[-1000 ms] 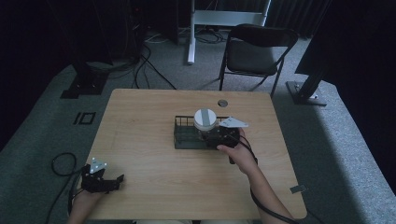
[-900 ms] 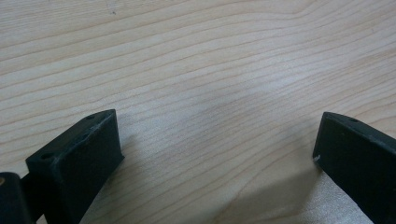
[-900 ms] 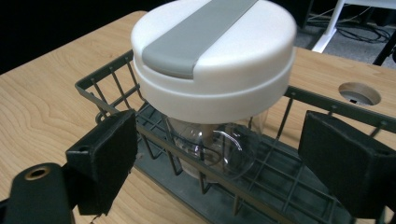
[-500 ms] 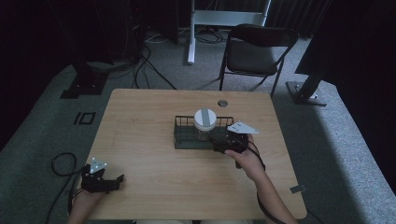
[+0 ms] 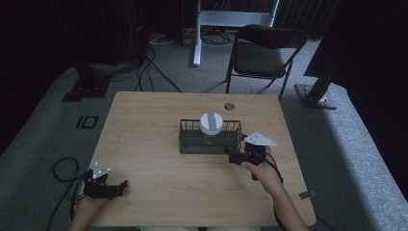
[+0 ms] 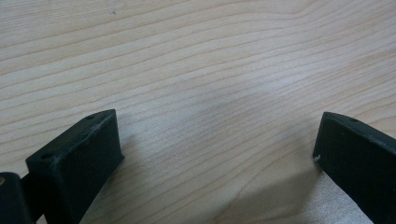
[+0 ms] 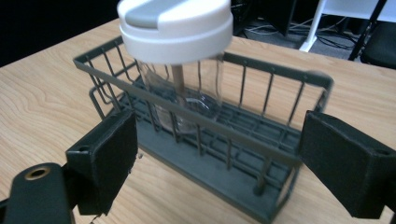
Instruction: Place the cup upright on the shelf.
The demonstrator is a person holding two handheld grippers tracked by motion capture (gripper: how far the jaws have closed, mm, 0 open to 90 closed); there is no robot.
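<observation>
Now the right gripper (image 7: 219, 163) has its two black jaws spread wide, with nothing between them. Just past the jaws is a dark wire basket (image 7: 261, 196), and inside it stands a clear jar (image 7: 187, 93) with a big white lid (image 7: 175, 23). From the high view, the right gripper (image 5: 246, 155) sits close to the basket's (image 5: 185, 144) right front corner, apart from the jar (image 5: 210, 130).

The left gripper (image 6: 215, 154) is open too, with only bare wood of the table (image 6: 196, 56) between its jaws. It rests near the front left corner of the table (image 5: 144, 125) (well away from the basket).

My guess is that the jar is now where it belongs, in the basket, so that part looks done. What is left may just be bringing the right hand away, though the dim view makes it hard to be sure.

The jar stands straight up. Its long line runs from bottom to lid, and the lid points up. The basket's long side runs left to right across the table.
</observation>
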